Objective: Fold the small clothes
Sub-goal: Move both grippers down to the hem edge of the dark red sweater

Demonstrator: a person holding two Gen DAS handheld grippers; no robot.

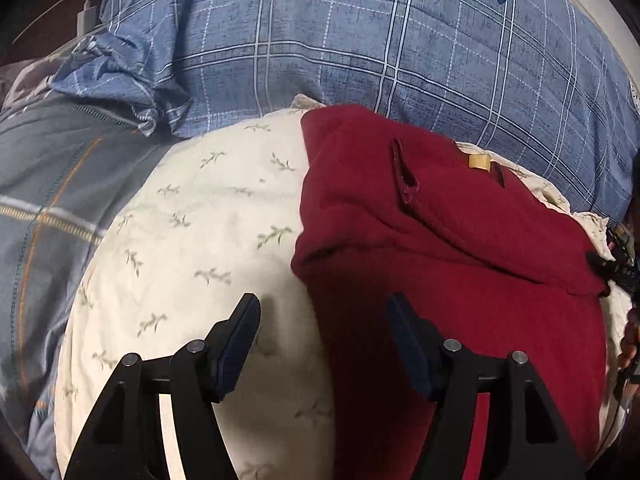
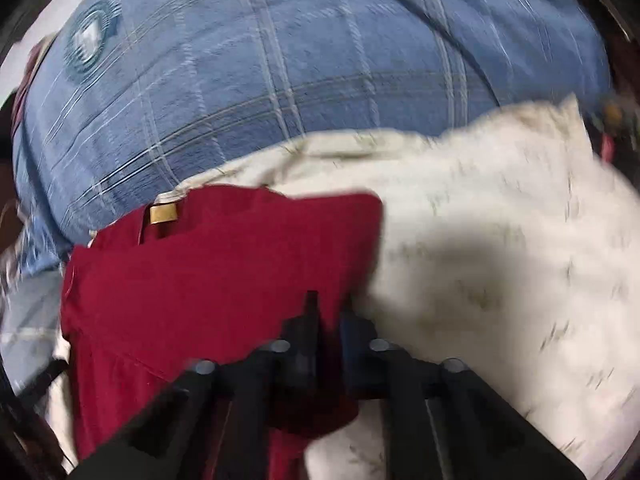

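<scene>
A dark red garment [image 1: 440, 240] lies partly folded on a cream leaf-print pillow [image 1: 192, 220], with a tan label [image 1: 479, 161] near its far edge. My left gripper [image 1: 324, 314] hovers open over the garment's left edge, one finger above the pillow and one above the red cloth, gripping nothing. In the blurred right wrist view, my right gripper [image 2: 330, 312] is shut on the red garment [image 2: 224, 272] at its near right edge, with red fabric bunched between the fingers. The tan label [image 2: 163, 213] shows at the far left.
A blue plaid duvet [image 1: 360, 40] bulges behind the pillow and fills the back of the right wrist view [image 2: 280, 80]. Grey plaid fabric [image 1: 48, 180] lies to the left. A white charger and cable [image 1: 86, 16] sit at the far left corner. The cream pillow [image 2: 500, 240] extends right.
</scene>
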